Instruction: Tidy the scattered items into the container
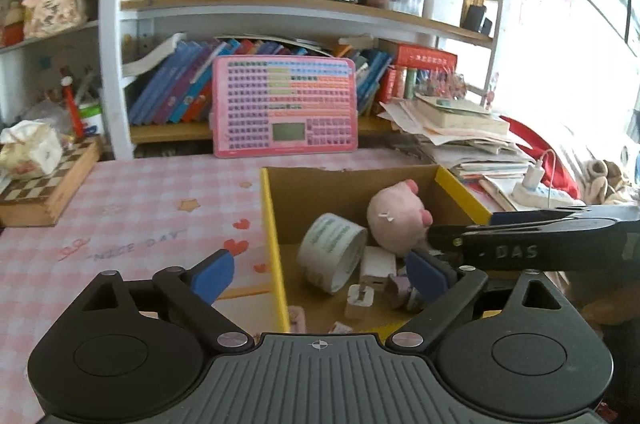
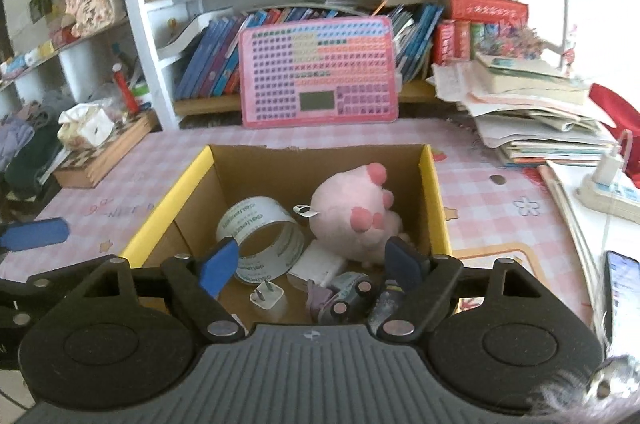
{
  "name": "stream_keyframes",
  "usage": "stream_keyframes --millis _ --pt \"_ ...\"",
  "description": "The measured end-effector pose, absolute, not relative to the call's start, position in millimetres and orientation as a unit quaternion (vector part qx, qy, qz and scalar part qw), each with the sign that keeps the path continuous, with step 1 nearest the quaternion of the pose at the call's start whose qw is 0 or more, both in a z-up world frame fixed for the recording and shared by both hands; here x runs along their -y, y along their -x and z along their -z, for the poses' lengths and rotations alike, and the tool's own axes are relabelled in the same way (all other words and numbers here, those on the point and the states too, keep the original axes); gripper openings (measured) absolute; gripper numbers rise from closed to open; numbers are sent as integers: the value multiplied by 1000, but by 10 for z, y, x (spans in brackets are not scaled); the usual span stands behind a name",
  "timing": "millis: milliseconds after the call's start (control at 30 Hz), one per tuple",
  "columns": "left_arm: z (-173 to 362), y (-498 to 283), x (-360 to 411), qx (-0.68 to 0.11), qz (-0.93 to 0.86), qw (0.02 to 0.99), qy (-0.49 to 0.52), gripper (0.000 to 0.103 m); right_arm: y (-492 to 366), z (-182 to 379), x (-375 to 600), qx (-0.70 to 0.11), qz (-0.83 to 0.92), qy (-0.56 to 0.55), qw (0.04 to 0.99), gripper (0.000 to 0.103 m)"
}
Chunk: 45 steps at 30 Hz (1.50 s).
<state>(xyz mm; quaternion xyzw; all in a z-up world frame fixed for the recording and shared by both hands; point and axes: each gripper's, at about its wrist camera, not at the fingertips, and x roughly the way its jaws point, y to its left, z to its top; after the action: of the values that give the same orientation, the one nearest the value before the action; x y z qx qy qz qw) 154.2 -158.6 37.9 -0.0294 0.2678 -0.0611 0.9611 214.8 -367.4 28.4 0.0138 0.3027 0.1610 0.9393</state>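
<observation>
Over the pink checked worktop (image 1: 132, 208), in the left wrist view, we list: our left tool (image 1: 316, 270), blue pads spread wide and nothing between them; a cardboard box (image 1: 276, 224) with yellow rim, straddled by that tool, one pad outside its left wall and the other over its interior; inside it a roll of tape (image 1: 332, 250) on its side, a pink plush toy (image 1: 396, 220) just beside the roll, a white charger block (image 1: 376, 266) and a small plug adapter (image 1: 358, 300) near the front wall. The right tool's black arm crosses in from the right edge over the box. In the right wrist view we list: our right tool (image 2: 310, 266), pads likewise wide apart and empty, hanging over the box (image 2: 434, 196); the tape roll (image 2: 260, 236), the plush toy (image 2: 352, 216), the charger block (image 2: 318, 264), the adapter (image 2: 268, 298) and a small toy car (image 2: 348, 292) lying close together on the box floor; one blue finger of the left tool showing at the far left edge. We judge the items to be in the container and the step in hand to be a clean withdrawal: we would lift both tools straight up before moving sideways, keep the pads spread so nothing catches, and mind the left wall between the left pads, since a snag there could drag or tip the box.
</observation>
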Motion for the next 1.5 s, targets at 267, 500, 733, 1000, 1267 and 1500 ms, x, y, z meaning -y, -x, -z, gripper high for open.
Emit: stream_keyframes --millis 267,500,733,1000,1267,1500 --pt "-377 -1213 1368 -265 50 963 27 95 -1673 -342 3610 -283 -114 -15 952 86" --pt "-350 -927 1232 -268 43 962 12 96 -1280 -341 3463 -284 -88 -11 955 90" --pt "-285 -702 1089 -287 21 958 -5 97 -987 -286 3243 -298 -88 -1 951 96" --pt "-236 -480 822 -306 -12 952 -3 100 -805 -249 2947 -310 -113 11 944 99" --pt "-193 -317 619 -322 -38 946 -1 101 -716 -162 2637 -328 -139 32 934 101" --pt "-127 -203 531 -337 -41 941 -6 102 -608 -71 2485 -337 -146 41 929 101"
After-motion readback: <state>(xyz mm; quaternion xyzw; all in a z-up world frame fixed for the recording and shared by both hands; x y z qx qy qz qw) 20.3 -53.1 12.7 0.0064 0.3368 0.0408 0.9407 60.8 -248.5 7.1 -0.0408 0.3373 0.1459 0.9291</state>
